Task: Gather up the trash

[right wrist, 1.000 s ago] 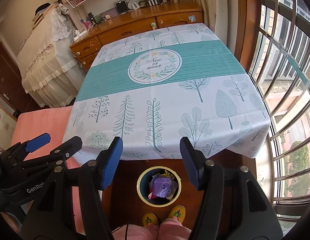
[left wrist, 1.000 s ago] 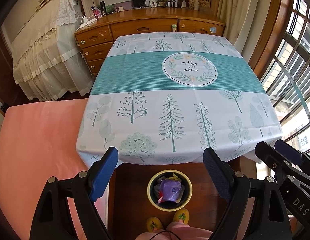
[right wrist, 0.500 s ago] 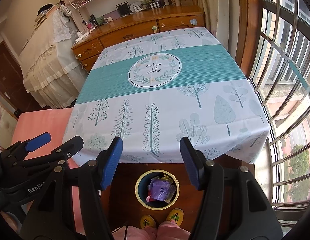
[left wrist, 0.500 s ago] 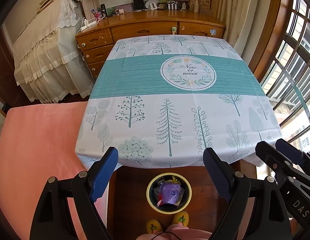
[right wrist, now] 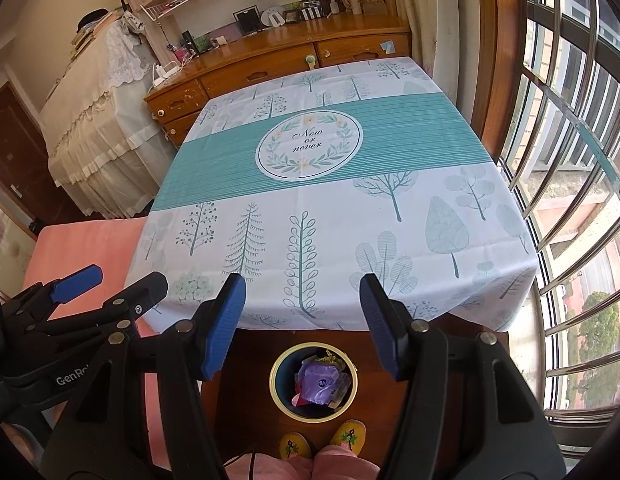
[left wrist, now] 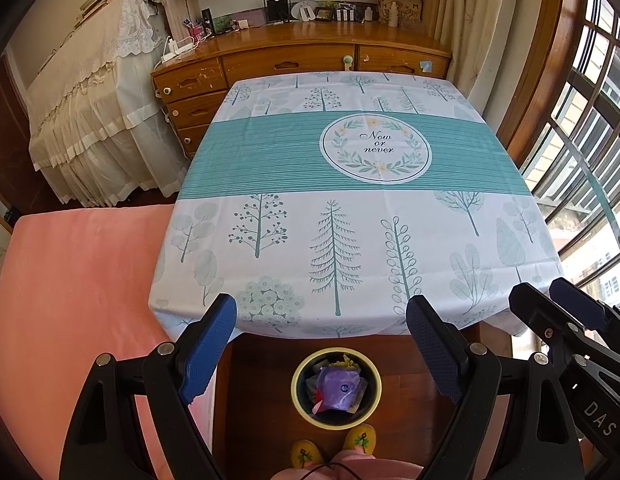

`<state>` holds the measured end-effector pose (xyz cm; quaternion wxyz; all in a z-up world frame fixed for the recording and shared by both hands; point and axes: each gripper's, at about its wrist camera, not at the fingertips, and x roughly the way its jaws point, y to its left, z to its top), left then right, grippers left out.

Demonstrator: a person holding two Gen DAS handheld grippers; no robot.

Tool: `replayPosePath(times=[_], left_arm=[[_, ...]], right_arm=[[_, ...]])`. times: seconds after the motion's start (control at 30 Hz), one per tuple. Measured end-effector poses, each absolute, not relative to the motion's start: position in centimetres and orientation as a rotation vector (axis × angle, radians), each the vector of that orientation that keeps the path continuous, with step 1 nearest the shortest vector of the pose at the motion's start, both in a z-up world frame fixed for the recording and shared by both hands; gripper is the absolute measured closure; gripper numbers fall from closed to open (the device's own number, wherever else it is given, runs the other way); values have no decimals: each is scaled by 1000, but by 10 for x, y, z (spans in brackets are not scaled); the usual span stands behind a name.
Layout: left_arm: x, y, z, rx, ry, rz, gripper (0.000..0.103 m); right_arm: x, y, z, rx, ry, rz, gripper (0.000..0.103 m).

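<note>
A yellow-rimmed bin (left wrist: 297, 394) (right wrist: 274, 388) stands on the wooden floor under the near edge of the table. It holds trash, with a crumpled purple wrapper (left wrist: 340, 388) (right wrist: 320, 380) on top. My left gripper (left wrist: 321, 312) hangs open above the bin, its blue pads wide apart and nothing between them. My right gripper (right wrist: 302, 286) is open and bare too, a little narrower. Each gripper shows in the other's view: the right gripper (left wrist: 538, 290) at the right, the left gripper (right wrist: 125, 278) at the left. The tree-print tablecloth (left wrist: 334, 200) (right wrist: 390, 216) shows no loose items.
The person's yellow slippers (left wrist: 362, 438) (right wrist: 348, 438) stand just in front of the bin. A pink mattress (left wrist: 69, 300) lies along the left. A wooden dresser (left wrist: 310, 56) with small items lines the far wall. A barred window (right wrist: 570, 160) runs along the right.
Both views have shifted slightly, so more of the far dresser and shelf shows. The jaws stand as before and nothing was picked up or dropped.
</note>
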<state>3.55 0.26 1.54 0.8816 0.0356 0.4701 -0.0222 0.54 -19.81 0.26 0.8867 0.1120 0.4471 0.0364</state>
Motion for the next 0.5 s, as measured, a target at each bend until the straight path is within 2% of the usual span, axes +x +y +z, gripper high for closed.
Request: replayPosePath(times=[0.5], left_arm=[[35, -8, 19, 87, 965, -70, 14]], right_arm=[[8, -202, 4, 233, 930, 75, 47]])
